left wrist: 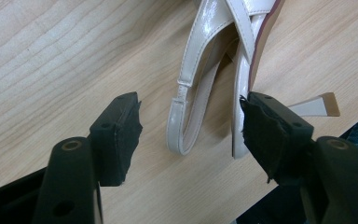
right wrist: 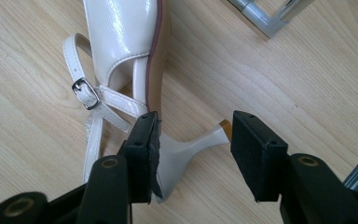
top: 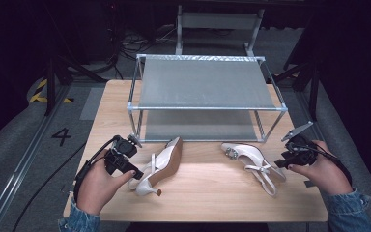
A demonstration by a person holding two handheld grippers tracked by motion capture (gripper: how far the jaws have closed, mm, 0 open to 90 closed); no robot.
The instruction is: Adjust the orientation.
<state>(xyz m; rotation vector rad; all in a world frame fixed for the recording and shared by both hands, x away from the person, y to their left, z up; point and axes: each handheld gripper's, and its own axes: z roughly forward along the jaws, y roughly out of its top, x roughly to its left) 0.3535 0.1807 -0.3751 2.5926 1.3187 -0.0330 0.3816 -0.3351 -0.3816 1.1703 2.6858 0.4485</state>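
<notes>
High view: two white slingback heels lie on the worktop (top: pixel 207 183) in front of the metal shoe rack (top: pixel 205 92), whose two shelves hold nothing. The left shoe (top: pixel 162 164) lies on its side, toe toward the rack; the right shoe (top: pixel 251 157) lies with its toe pointing left and its straps trailing toward me. My left claw (top: pixel 131 143) sits just beside the left shoe's strap end, and my right claw (top: pixel 287 155) sits at the right shoe's heel end.

Left gripper view: my left claw (left wrist: pixel 189 128) stands wide, holding nothing. The heel strap loop (left wrist: pixel 186 121) lies between the jaws, and the right pad touches or nearly touches the edge of the sole. Judgement: closing here would catch only the loose strap; I should advance until the pads bracket the sole and upper, then close.

Right gripper view: my right claw (right wrist: pixel 193 140) is partly open and grips nothing. The stiletto heel (right wrist: pixel 193 142) lies across the gap, the left pad close against its base, the right pad just clear of its tip. Judgement: the heel is thin and glossy, so I should centre the pads on its thicker base before closing, then lift level toward a shelf.
</notes>
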